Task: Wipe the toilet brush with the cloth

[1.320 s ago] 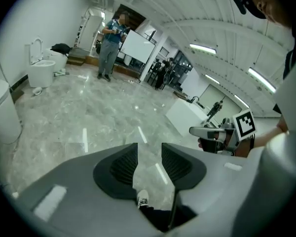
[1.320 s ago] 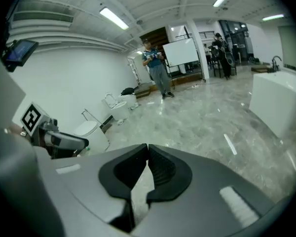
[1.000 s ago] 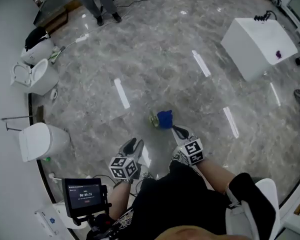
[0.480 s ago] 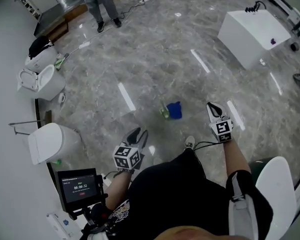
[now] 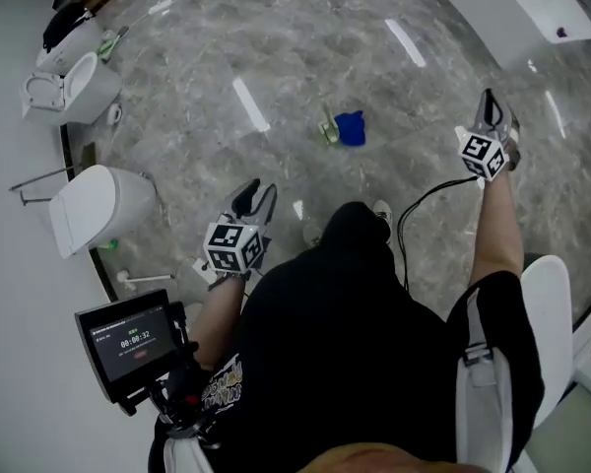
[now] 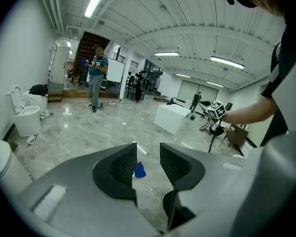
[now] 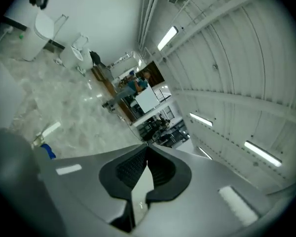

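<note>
A blue cloth (image 5: 351,127) lies crumpled on the grey marble floor, with a small yellow-green object (image 5: 329,131) touching its left side; I cannot tell what that object is. My left gripper (image 5: 253,200) hangs low, well short of the cloth, open with nothing between its fingers. Through its gap, in the left gripper view, the cloth (image 6: 139,170) shows far off on the floor. My right gripper (image 5: 490,106) is raised out to the right of the cloth, shut and holding nothing. In the right gripper view (image 7: 147,147) the jaws meet, and the cloth (image 7: 48,151) lies at far left.
Two white toilets (image 5: 79,87) (image 5: 94,208) stand along the left wall. A white box (image 5: 517,3) sits at the top right. A white chair (image 5: 537,363) is behind my right arm, a small screen (image 5: 128,338) at lower left. A person (image 6: 95,75) stands far off.
My right gripper has swung up and out to the right, away from the cloth, and rolled over. The left gripper drifted a little. The cloth stayed on the floor.
</note>
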